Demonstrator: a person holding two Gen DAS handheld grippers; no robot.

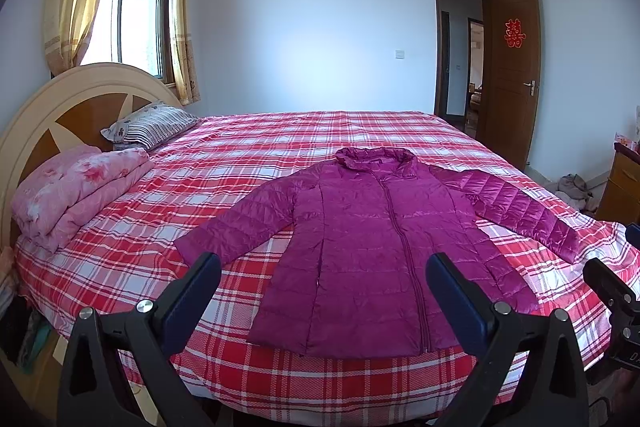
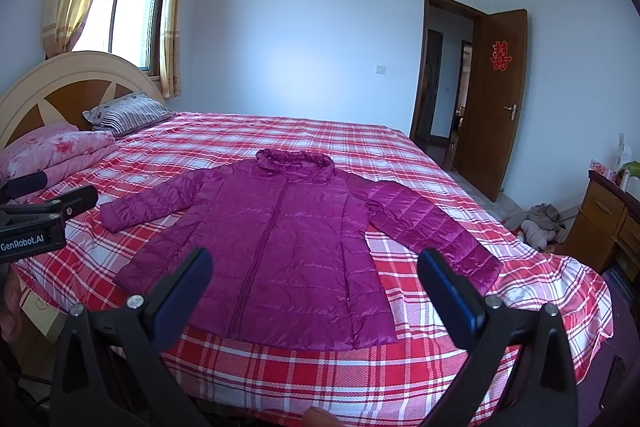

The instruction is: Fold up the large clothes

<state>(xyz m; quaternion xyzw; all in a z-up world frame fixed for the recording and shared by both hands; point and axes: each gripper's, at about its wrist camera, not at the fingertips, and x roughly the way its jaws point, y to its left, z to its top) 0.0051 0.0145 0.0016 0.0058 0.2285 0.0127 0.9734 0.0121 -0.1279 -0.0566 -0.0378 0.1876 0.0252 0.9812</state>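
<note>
I see the purple jacket [image 1: 360, 247] lying lengthwise straight ahead, hem nearest me; my left gripper [image 1: 324, 287] and right gripper [image 2: 316, 283] both gape wide, empty

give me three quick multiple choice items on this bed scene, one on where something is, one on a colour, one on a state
1. Where does the jacket lie?
A. on the floor
B. spread flat on the bed
C. over the headboard

2. What colour is the jacket?
A. magenta purple
B. green
C. black

3. How does the left gripper stand?
A. shut on a sleeve
B. open, holding nothing
C. shut and empty

Answers: 1 B, it lies flat on the plaid sheet, sleeves out. 2 A, the quilted shell is magenta purple. 3 B, its fingers stand wide apart short of the hem.
</note>
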